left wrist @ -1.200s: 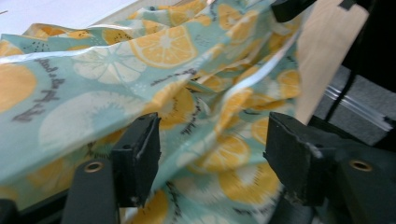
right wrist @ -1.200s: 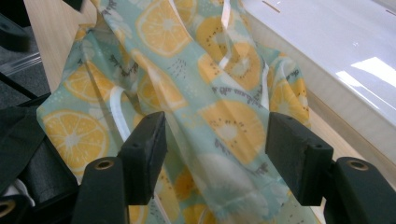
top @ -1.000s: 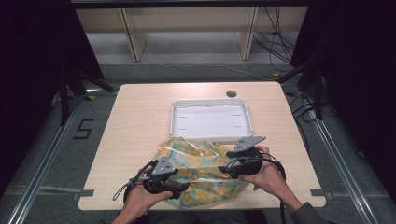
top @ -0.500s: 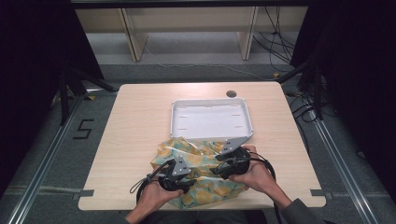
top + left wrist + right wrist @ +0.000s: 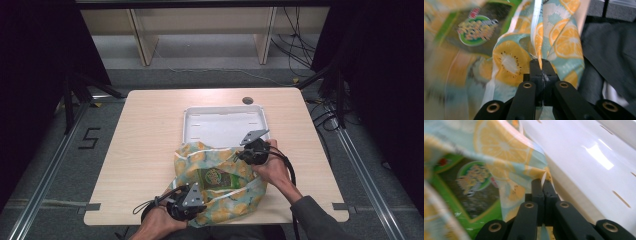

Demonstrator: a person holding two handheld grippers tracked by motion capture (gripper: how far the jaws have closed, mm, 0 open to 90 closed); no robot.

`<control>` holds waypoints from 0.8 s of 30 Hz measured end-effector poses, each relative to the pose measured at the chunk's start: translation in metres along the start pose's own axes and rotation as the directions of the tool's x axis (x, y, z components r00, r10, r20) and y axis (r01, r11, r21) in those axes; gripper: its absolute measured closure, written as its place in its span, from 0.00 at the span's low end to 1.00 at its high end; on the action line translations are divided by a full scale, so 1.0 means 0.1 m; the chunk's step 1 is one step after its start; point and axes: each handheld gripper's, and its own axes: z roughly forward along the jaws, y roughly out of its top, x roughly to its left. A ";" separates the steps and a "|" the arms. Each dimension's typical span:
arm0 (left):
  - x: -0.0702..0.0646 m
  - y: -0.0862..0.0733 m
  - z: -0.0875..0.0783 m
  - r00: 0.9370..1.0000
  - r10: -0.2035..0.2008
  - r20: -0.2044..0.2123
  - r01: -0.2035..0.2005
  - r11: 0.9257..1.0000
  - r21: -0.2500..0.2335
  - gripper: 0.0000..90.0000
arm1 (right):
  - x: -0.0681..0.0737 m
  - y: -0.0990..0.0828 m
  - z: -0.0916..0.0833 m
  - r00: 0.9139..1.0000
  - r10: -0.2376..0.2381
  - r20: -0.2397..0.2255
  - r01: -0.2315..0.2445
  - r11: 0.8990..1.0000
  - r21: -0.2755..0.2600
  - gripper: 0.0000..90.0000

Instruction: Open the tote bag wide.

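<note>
Jaws have just closed on both sides: my left gripper (image 5: pixel 192 202) pinches the near edge of the fruit-printed yellow-and-teal fabric bag (image 5: pixel 220 187), my right gripper (image 5: pixel 248 151) pinches its far edge beside the white plastic tray (image 5: pixel 225 125). Between them the bag lies open on the pale wooden table (image 5: pixel 145 145), a green snack packet (image 5: pixel 216 177) showing inside.

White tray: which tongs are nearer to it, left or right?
Right. The right tongs grip the fruit-print bag at its far edge, right beside the white tray. The left tongs pinch the bag's near edge, by the table's front, with the bag between them and the tray.
</note>
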 end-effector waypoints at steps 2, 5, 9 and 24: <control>-0.03 -0.04 -0.02 1.000 0.021 0.005 -0.021 1.000 0.016 0.99 | -0.06 -0.01 0.01 1.000 0.008 0.013 -0.008 1.000 0.003 1.00; -0.06 -0.08 -0.02 0.999 0.033 0.017 -0.034 0.999 0.040 0.99 | -0.15 -0.02 0.04 0.999 0.023 0.047 -0.024 1.000 0.020 1.00; -0.07 -0.13 0.04 0.998 0.044 0.048 -0.048 0.995 0.086 0.99 | -0.22 -0.05 0.15 0.997 0.025 0.079 -0.032 0.996 0.078 1.00; -0.07 0.07 -0.43 0.995 -0.098 0.004 0.098 0.988 -0.121 0.48 | -0.17 -0.01 -0.17 0.996 0.083 0.041 -0.081 0.996 -0.048 0.61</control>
